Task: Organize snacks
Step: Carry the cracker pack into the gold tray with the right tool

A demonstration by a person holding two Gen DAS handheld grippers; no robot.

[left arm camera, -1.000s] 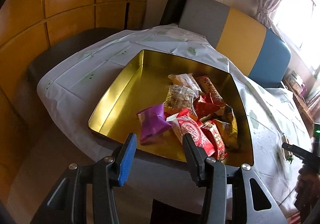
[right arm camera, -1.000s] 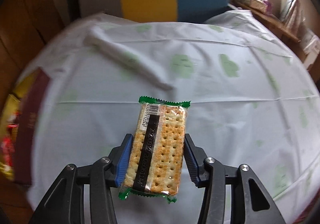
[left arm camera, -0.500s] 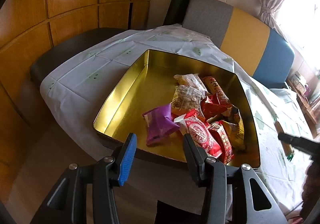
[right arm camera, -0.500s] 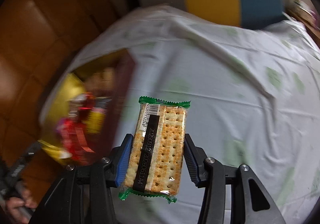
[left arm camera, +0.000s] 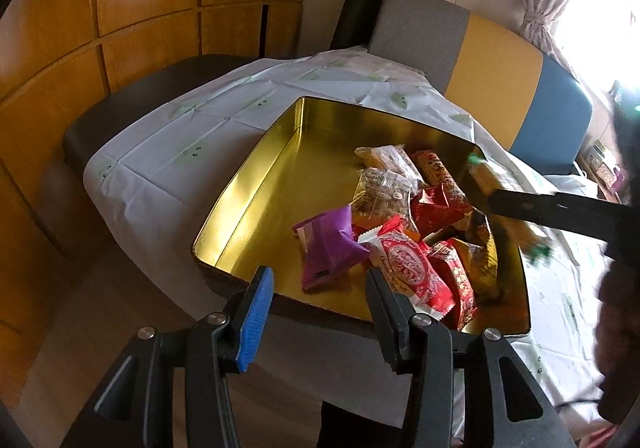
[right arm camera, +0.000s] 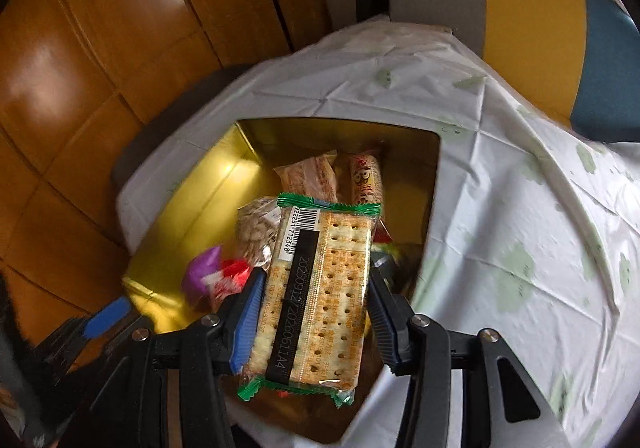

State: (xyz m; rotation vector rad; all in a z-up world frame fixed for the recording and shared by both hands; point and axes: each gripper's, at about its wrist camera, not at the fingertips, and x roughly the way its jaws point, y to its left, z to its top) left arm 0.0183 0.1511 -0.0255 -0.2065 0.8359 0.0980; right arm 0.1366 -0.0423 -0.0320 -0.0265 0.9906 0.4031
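An open gold tin (left arm camera: 248, 184) sits on the white tablecloth (left arm camera: 180, 152) and holds several snack packets, among them a purple one (left arm camera: 328, 244), a red one (left arm camera: 408, 268) and a clear bag of nuts (left arm camera: 380, 192). My left gripper (left arm camera: 320, 308) hangs open at the tin's near edge with nothing between its fingers. My right gripper (right arm camera: 316, 308) is shut on a green-edged cracker packet (right arm camera: 320, 288), held lengthwise above the tin (right arm camera: 192, 216). In the left wrist view that packet (left arm camera: 486, 176) and the right gripper's black arm (left arm camera: 560, 208) come in over the tin's right rim.
A chair with a grey, yellow and blue back (left arm camera: 500, 60) stands behind the table. Wooden wall panels (left arm camera: 140, 8) and a dark seat (left arm camera: 120, 108) lie to the left. Bare tablecloth (right arm camera: 520, 228) spreads to the right of the tin. The left gripper's blue pad (right arm camera: 108, 320) shows at lower left.
My right gripper has swung left with the cracker packet, from over bare tablecloth to above the tin, rolling as it went. The left gripper has stayed put.
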